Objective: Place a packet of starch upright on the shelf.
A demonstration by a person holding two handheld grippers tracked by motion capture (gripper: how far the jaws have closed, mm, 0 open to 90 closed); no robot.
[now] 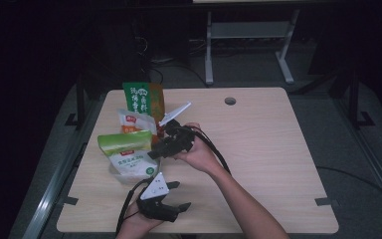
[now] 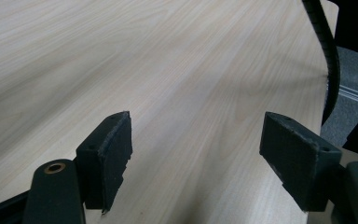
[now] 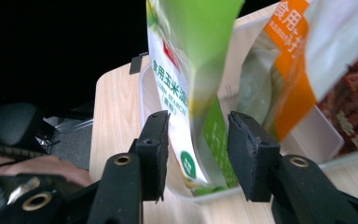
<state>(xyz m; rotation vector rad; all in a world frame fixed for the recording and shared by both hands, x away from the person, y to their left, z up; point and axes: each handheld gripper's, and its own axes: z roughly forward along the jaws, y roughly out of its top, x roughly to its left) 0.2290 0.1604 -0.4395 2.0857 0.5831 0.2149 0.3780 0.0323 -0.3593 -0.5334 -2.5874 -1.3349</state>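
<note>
**Soft pouch standing in the bin, jaws slack around its edge**

Nearest the table's front edge: left gripper (image 1: pixel 171 201) parked low over the table (image 1: pixel 258 149), jaws spread wide, nothing between them but pale wood grain in the left gripper view. Idle, well apart from the packets.

Further in, at mid-table: right gripper (image 1: pixel 155 152) reaching leftward to the green-and-white pouch (image 3: pixel 186 93). Jaws partly spread, one on each side of the pouch's lower edge, pads (image 3: pixel 156 154) not pressing on the film. No grip at this moment.

Pouch itself upright in the clear plastic bin (image 3: pixel 317 135), at the bin's near end, leaning slightly. Behind it in the same bin, an orange-and-white packet (image 1: pixel 135 122), then a tall green-and-orange bag (image 1: pixel 143 98) at the far end.

Handling, as a judgement: a powder-filled film pouch, moderately light, soft and apt to slump or fold where pinched. Glossy film likely slippery under the pads. Not fragile, though a hard pinch on the full belly could bulge or strain a seam. Best hold probably on the flat sealed margin at top or side, gripped squarely, lifted straight up to clear the bin wall without dragging its neighbours.
</note>
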